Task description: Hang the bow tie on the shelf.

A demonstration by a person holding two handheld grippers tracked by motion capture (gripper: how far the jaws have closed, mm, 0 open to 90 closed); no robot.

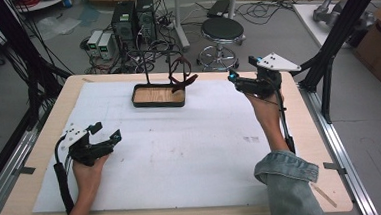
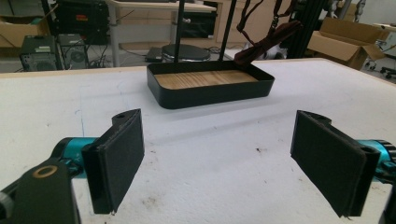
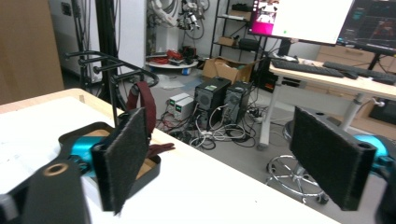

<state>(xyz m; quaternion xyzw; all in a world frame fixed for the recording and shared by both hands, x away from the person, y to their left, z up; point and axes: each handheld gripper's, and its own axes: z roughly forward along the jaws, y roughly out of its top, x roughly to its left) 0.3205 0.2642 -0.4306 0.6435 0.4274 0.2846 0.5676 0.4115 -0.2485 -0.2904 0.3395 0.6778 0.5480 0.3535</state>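
The black tray [image 1: 158, 96] with a wooden floor is sitting at the bench's [image 1: 181, 148] far middle, a dark red strap [image 1: 182, 77] hanging over its right end. Left hand-held gripper [image 1: 106, 132], near-left of the tray, is gaping wide, empty. Right hand-held gripper [image 1: 241, 72], right of the tray, is likewise spreading wide, empty.

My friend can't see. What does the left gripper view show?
Two open black padded fingers hover over a white table cover. Beyond them sits a black rectangular tray with a wooden bottom, a dark red strap hanging above its right end.
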